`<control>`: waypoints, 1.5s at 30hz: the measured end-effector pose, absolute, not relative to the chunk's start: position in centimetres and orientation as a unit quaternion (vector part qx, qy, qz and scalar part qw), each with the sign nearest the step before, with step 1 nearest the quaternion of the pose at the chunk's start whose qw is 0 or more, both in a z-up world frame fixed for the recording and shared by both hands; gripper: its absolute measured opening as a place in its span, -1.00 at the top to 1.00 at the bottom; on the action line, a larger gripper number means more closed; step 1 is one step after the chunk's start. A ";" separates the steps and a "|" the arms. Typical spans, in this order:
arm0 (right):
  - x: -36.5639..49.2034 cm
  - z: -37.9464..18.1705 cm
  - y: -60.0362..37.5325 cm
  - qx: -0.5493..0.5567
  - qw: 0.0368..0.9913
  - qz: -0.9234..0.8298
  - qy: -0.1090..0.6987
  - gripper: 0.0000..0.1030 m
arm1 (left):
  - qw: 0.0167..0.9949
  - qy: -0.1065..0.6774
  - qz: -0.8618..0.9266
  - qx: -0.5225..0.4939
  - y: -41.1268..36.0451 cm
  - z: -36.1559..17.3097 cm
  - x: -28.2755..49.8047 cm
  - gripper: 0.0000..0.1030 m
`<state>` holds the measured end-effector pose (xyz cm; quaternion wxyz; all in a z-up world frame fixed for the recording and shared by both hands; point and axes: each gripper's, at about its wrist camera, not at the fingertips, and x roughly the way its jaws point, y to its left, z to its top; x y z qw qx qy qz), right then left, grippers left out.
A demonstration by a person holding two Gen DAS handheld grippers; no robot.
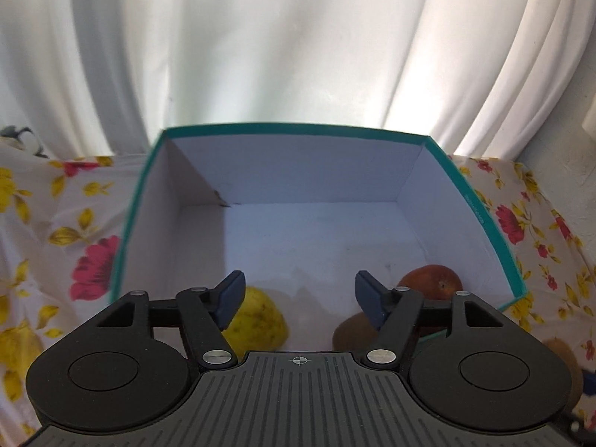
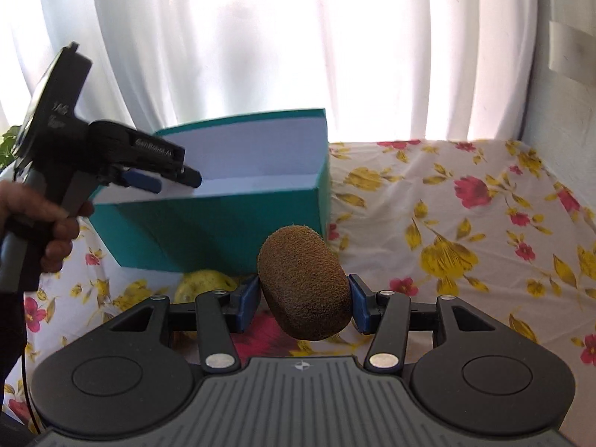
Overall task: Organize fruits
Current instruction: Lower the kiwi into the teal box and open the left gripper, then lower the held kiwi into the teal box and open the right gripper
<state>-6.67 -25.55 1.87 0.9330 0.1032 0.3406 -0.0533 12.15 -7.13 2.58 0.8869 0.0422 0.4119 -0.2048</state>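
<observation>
A teal box point(image 1: 480, 219) with a white inside stands on a floral cloth. In the left wrist view my left gripper point(image 1: 298, 298) is open and empty above the box's near end. Below it lie a yellow fruit point(image 1: 260, 322), a red-brown fruit point(image 1: 434, 281) and a brown kiwi point(image 1: 352, 335). In the right wrist view my right gripper point(image 2: 303, 300) is shut on a fuzzy brown kiwi point(image 2: 303, 283), held above the cloth to the right of the box point(image 2: 223, 234). The left gripper point(image 2: 164, 177) shows there over the box's left rim. A yellow fruit point(image 2: 205, 283) lies by the box's near wall.
The floral cloth point(image 2: 465, 231) covers the table out to a wall on the right. White curtains point(image 1: 298, 37) hang behind the box. Another yellow fruit point(image 1: 18, 342) lies on the cloth at the left, and a kiwi point(image 1: 564, 357) at the right edge.
</observation>
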 end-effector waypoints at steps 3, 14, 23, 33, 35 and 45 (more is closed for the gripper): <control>-5.8 2.9 -25.3 0.093 0.940 -0.045 0.325 0.04 | 0.899 0.395 -0.185 0.032 -5.6 4.2 10.3 -0.69; 2.0 4.2 -23.7 0.065 0.955 -0.002 0.290 0.03 | 0.906 0.403 -0.126 0.000 0.0 4.9 5.6 -0.76; 9.7 0.8 -23.0 0.060 0.937 0.020 0.345 0.04 | 0.900 0.425 -0.096 0.010 1.9 3.9 4.3 -0.76; 13.1 -2.5 -21.4 0.029 0.900 0.026 0.433 0.03 | 0.892 0.442 -0.089 0.001 2.6 3.0 5.3 -0.76; 13.4 -3.0 -21.6 0.042 0.894 0.030 0.445 0.03 | 0.890 0.448 -0.090 0.001 2.5 2.9 5.5 -0.76; 13.6 -2.7 -21.6 0.041 0.895 0.023 0.444 -0.07 | 0.884 0.457 -0.099 0.011 1.7 2.4 5.7 -0.76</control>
